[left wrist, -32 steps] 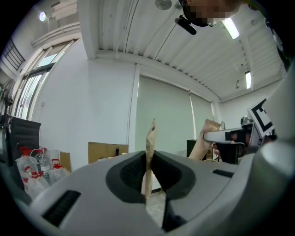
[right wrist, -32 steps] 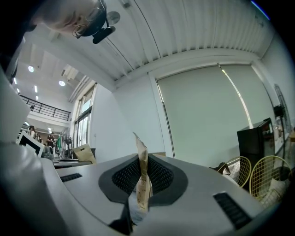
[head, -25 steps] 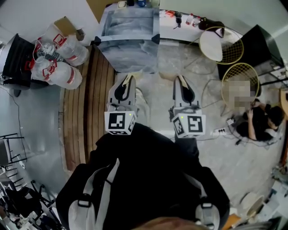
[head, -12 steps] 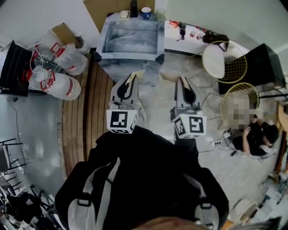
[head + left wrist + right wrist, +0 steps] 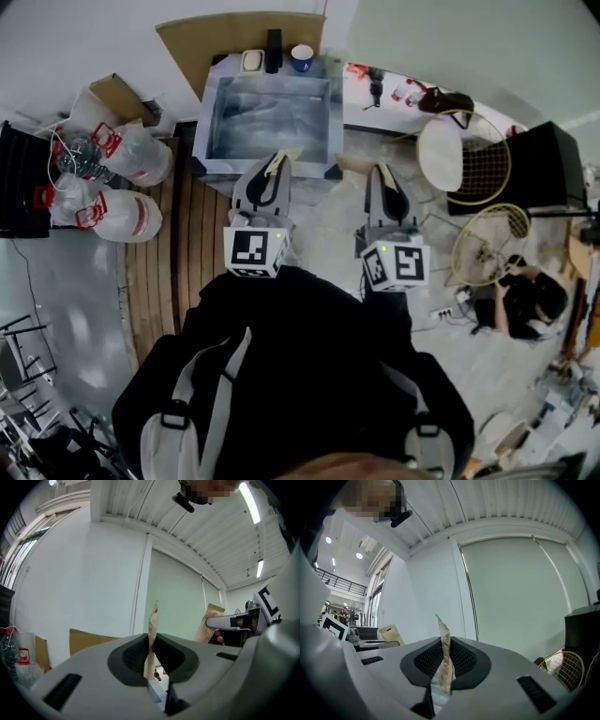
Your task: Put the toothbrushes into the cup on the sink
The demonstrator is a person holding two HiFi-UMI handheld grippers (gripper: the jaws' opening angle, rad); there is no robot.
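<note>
Kraft-paper toothbrush pack sits pinched between the narrow jaws of left gripper. Ahead: sink, blue cup on its far rim, well apart. Right gripper clamps second pack. Looks like neither is delivered; both insertions remain.

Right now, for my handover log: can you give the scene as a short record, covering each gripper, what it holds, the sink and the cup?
left gripper: shut on left packet, a thin tan paper packet standing on edge
right gripper: shut on right packet, same tan paper
sink: ahead of both grippers
cup: blue, on the ledge behind the basin
cup contents: too small to tell
task state: both packets held, neither at the cup yet
</note>
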